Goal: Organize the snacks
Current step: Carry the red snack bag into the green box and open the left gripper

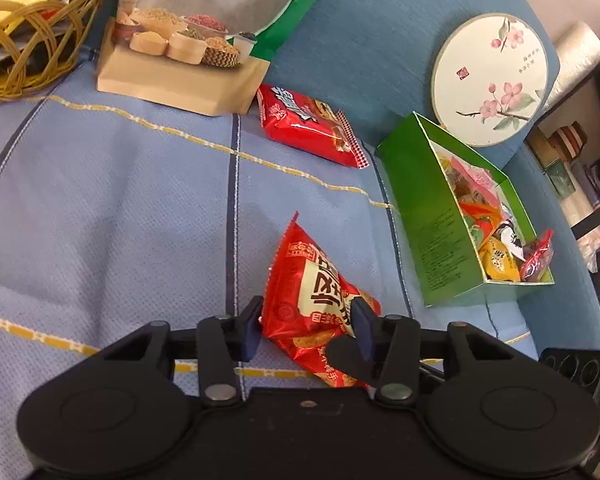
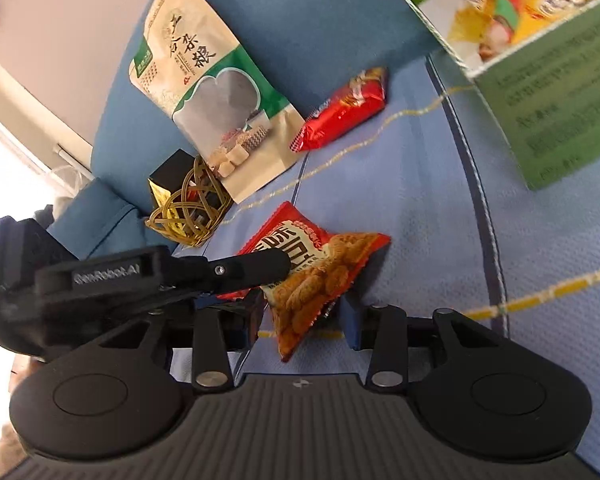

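Left wrist view shows, nearest the lens, the left gripper (image 1: 306, 326) with its jaws narrowed onto a red snack packet (image 1: 312, 300); both blue pads press the crinkled foil at its lower end. In the right wrist view the right gripper (image 2: 302, 320) straddles the same packet's other end, where biscuits are printed. Its left pad touches the foil, but a gap shows beside the right pad, so a firm hold there cannot be confirmed. The left gripper's black finger crosses that view just above.

The packet lies on a pale blue cloth (image 1: 120, 200) with yellow and navy lines. It looks light, puffed with air, soft and slippery, and the contents are likely brittle. A pinch on the flat sealed edge, or a gentle squeeze across the body, seems safer than a hard clamp.

Farther off, to the right, stands an open green box (image 1: 420, 220) already holding mixed wrapped snacks, the likely destination. Beyond the held packet lies a second red packet (image 1: 312, 128), apart from it. Farthest back are a large grain pouch (image 1: 188, 40), a wicker basket (image 1: 28, 48) and a round floral fan (image 1: 492, 80) against the blue backrest.
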Demonstrator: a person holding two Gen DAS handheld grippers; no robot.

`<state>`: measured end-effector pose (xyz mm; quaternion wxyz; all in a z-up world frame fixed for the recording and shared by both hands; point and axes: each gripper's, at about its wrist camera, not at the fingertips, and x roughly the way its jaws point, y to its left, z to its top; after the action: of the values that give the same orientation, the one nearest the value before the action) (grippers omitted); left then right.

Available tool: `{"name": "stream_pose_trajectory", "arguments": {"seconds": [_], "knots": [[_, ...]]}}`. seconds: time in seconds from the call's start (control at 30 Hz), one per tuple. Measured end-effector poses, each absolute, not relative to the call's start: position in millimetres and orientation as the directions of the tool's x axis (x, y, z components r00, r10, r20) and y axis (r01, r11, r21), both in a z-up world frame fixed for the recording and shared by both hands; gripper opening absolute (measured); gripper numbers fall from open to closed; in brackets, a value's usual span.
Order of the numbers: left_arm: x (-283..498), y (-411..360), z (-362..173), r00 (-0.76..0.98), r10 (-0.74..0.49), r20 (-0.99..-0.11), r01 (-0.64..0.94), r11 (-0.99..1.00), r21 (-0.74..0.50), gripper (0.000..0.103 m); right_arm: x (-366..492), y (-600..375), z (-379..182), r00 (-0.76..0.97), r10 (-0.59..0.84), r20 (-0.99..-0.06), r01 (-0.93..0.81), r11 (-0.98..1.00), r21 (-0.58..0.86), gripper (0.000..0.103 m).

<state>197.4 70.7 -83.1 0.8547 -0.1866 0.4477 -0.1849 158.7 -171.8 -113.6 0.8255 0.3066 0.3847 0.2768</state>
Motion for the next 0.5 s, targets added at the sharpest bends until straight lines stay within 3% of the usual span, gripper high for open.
{"name": "stream_pose_trajectory", "arguments": {"seconds": [0.07,0.13,0.2,0.27,0.33,0.37,0.5], "knots": [[196.4,68.4,-78.3,0.535,-0.471,-0.701,0.169,0.873,-0.458,0.058,161.1,-172.4,-112.8,0.545,0.694,-0.470,-0.227,0.662,0.714,0.067],[195.2,66.6,-72.4,0.544,-0.450,-0.708,0.184,0.888,-0.422,0.069,161.9,-174.2,-113.8,0.547,0.693,-0.470,-0.220,0.661,0.718,0.065],[196.1,67.1,-67.0,0.559,-0.443,-0.701,0.181,0.890,-0.418,0.093,163.7,-175.3,-114.7,0.547,0.693,-0.470,-0.208,0.656,0.726,0.064],[199.8,68.6,-65.2,0.571,-0.439,-0.694,0.170,0.890,-0.423,0.094,162.8,-175.4,-114.9,0.548,0.692,-0.470,-0.210,0.657,0.724,0.063],[205.4,65.5,-69.0,0.561,-0.427,-0.709,0.181,0.899,-0.399,0.071,161.3,-173.2,-114.4,0.548,0.684,-0.482,-0.219,0.673,0.706,0.057],[208.7,63.7,-73.6,0.536,-0.437,-0.722,0.199,0.897,-0.396,0.027,161.4,-171.8,-111.7,0.547,0.674,-0.497,-0.232,0.692,0.683,0.046],[204.4,59.0,-64.3,0.558,-0.456,-0.693,0.198,0.885,-0.422,0.029,158.6,-172.7,-92.9,0.585,0.634,-0.506,-0.286,0.745,0.602,0.041]]}}
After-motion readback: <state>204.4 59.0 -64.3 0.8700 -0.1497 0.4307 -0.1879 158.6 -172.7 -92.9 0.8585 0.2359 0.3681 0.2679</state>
